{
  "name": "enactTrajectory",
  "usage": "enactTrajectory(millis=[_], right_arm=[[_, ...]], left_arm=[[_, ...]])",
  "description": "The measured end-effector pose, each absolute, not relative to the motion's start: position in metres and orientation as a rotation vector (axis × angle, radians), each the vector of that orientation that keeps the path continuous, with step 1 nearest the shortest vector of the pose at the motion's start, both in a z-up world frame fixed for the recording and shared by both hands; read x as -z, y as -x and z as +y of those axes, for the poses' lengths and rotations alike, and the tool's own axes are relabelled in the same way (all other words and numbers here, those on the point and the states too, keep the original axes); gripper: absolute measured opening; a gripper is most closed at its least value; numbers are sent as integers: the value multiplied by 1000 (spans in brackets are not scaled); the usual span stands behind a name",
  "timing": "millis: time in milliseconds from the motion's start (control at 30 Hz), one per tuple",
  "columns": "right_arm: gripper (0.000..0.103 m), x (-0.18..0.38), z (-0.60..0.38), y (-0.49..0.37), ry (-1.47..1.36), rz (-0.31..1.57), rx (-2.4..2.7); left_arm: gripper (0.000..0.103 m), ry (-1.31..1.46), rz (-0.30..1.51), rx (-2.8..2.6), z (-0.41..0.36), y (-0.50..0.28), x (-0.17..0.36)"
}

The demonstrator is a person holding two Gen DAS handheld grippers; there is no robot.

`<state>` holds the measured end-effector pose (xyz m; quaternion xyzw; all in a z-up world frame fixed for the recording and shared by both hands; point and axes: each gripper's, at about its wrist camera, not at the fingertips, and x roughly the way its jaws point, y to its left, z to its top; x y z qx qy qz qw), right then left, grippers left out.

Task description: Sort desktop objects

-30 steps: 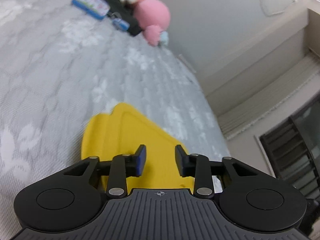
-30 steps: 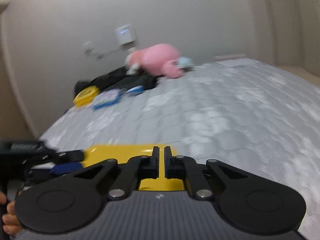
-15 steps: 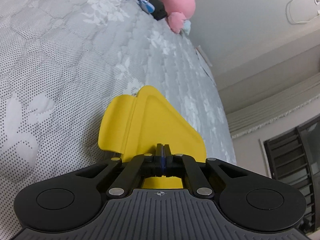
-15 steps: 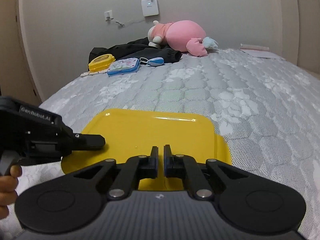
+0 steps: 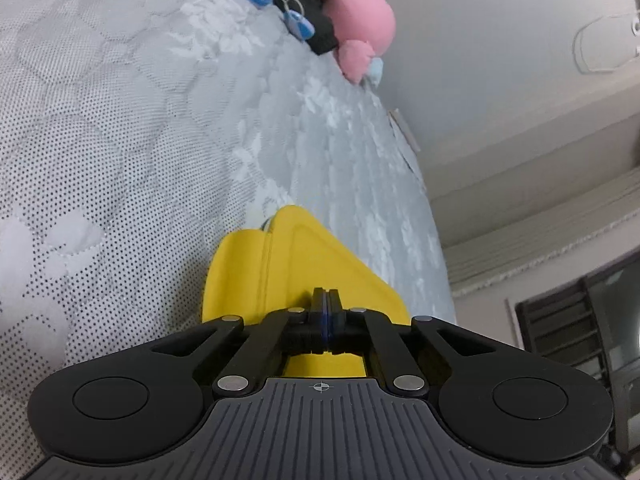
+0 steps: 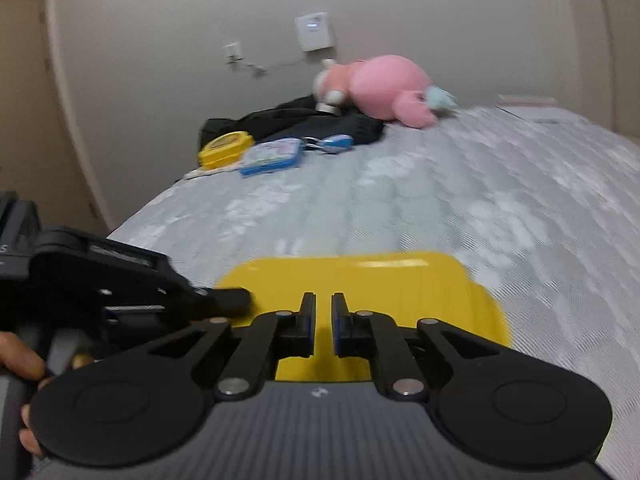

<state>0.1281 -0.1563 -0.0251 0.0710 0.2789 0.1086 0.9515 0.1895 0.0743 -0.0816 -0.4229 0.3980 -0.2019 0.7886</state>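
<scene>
A flat yellow tray (image 6: 360, 280) lies on the grey quilted bed (image 6: 480, 184). My left gripper (image 5: 326, 300) is shut, its pads meeting on the tray (image 5: 312, 264) at its near rim. In the right wrist view its dark tip (image 6: 236, 298) overlaps the tray's left edge. My right gripper (image 6: 323, 312) hovers over the tray's near side. Its jaws are opening, with a narrow gap and nothing pinched between them. Far across the bed lie a yellow tin (image 6: 224, 148), a blue pencil case (image 6: 272, 156) and a small blue keyring item (image 6: 332, 143).
A pink plush toy (image 6: 384, 84) and a black garment (image 6: 288, 118) rest against the far wall. A person's hand (image 6: 20, 360) holds the left gripper at the lower left. The bed's edge drops off at the left, and a dark window grille (image 5: 580, 340) stands to the right.
The left jaws, apart a second ago with the tray's rim between them, have closed on it. The right jaws' gap has widened slightly, and the right view has swung across the bed.
</scene>
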Motion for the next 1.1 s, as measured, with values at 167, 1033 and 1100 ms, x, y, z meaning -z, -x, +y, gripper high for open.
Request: enactTrajectory(millis=[167,1033,1100], right_arm=[[9,46,-123,-137,-40,560,-267],[15,32,-217,-114,-268,651,81],[18,34,-206,-110,-193,645,90]], left_arm=[[3,886,859,440,75,-187,81],[3,706,830,484,64,-190,68],[3,692,827,485,62,-189,68]])
